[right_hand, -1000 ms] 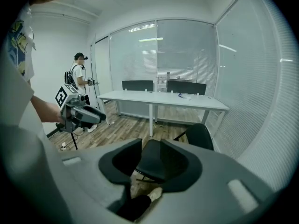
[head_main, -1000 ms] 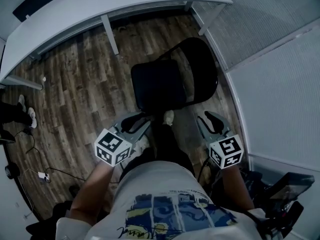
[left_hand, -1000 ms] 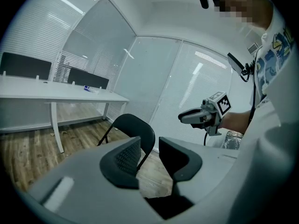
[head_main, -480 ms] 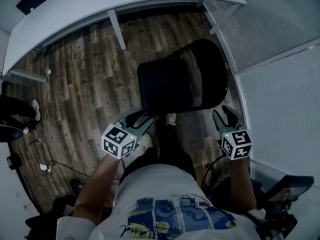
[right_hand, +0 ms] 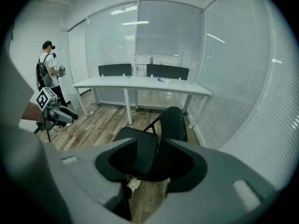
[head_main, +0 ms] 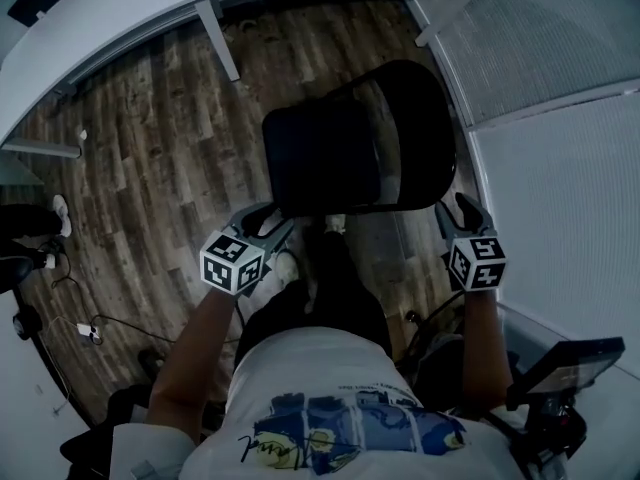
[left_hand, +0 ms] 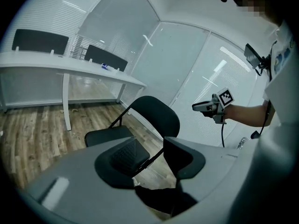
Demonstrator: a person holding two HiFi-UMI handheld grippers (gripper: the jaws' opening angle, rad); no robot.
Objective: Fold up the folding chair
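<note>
Leaning over the black folding chair, the person is holding both grippers closer to it than a second ago. The left gripper is now hovering just beside the seat's near edge, and the right gripper just beside the backrest's right side. Both pairs of jaws have just been opening and are standing apart, gripping nothing. The chair is standing unfolded on the wooden floor, near a white desk.

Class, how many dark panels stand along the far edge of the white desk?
2: left panel and right panel, side by side beyond the desk; none seems hidden.
</note>
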